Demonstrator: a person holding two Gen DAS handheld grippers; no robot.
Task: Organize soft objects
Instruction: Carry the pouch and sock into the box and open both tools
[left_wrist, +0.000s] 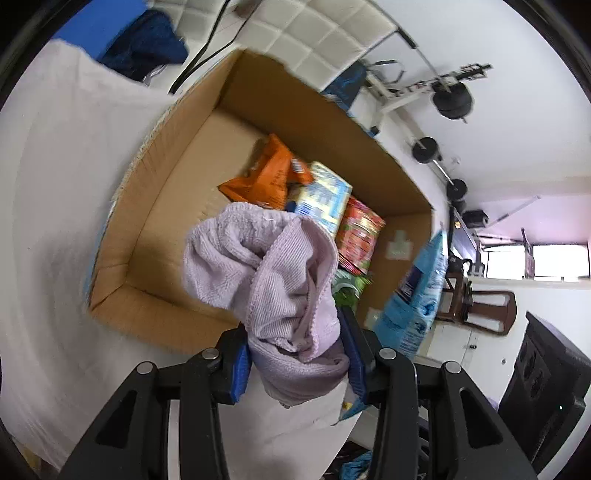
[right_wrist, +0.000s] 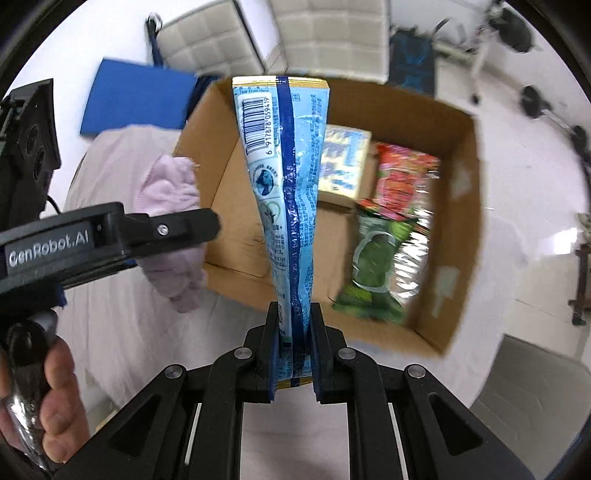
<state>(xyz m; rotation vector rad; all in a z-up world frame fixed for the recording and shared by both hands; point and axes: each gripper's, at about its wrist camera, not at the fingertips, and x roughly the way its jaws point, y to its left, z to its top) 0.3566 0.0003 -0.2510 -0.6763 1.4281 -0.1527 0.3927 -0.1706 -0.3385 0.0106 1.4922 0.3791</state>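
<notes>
Cardboard box (left_wrist: 177, 155) sits on white-sheeted bed (left_wrist: 55, 184); white floor, quilted chairs (right_wrist: 207, 44), weights beyond. Left gripper (left_wrist: 295, 354) jaws clamp lilac towel (left_wrist: 273, 266) over box. Right gripper (right_wrist: 293, 332) jaws pinch blue packet (right_wrist: 284, 166) above it.

Right gripper (right_wrist: 293, 347) clamps blue packet (right_wrist: 286, 192) upright. Cardboard box (right_wrist: 458, 206) at 1 o'clock holds green bag (right_wrist: 373, 266). Left gripper (right_wrist: 177, 230), at 9 o'clock, grips lilac towel (right_wrist: 171, 184).
</notes>
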